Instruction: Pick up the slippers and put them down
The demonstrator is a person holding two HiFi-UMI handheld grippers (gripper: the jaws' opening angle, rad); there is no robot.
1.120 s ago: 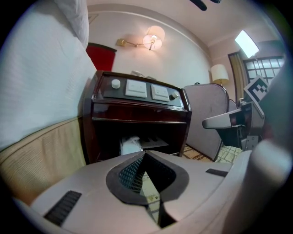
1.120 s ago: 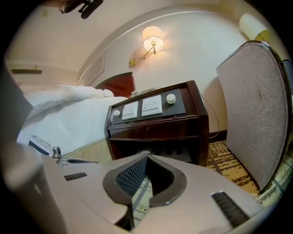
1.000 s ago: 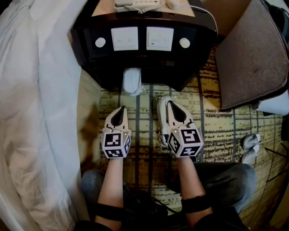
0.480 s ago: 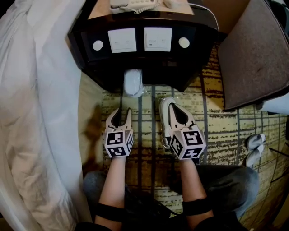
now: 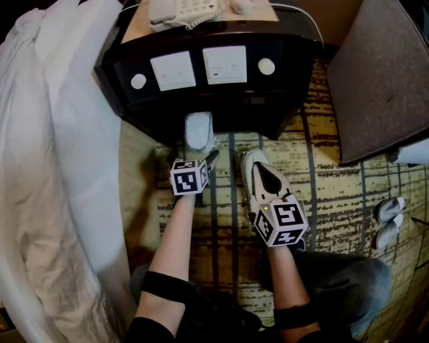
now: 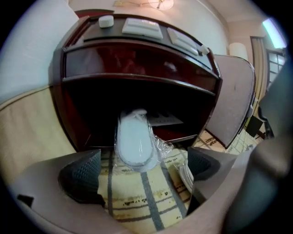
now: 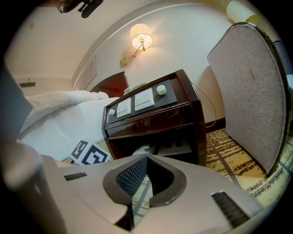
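A pale slipper (image 5: pixel 199 129) in clear plastic wrap sticks out from the nightstand's bottom shelf onto the carpet. It also lies dead ahead as the slipper (image 6: pixel 135 144) in the left gripper view. My left gripper (image 5: pixel 194 157) sits just short of it. Its jaws have just been opening and stand wide apart, with only carpet between the left gripper's pads (image 6: pixel 84 173). My right gripper (image 5: pixel 255 161) rests to the right over the carpet, shut, and nothing shows between the right gripper's tips (image 7: pixel 145 160). A white rim (image 6: pixel 185 172), possibly a second slipper, lies under that gripper.
The dark nightstand (image 5: pixel 201 100) carries switch panels and a phone (image 5: pixel 184 12). A bed with white covers (image 5: pixel 60 167) fills the left. A grey padded chair (image 5: pixel 385 74) stands at the right, with another pale pair (image 5: pixel 387 220) on the carpet near it.
My left gripper has moved forward and down toward the wrapped slipper, and its jaws went from shut to wide open. The right gripper stayed where it was.
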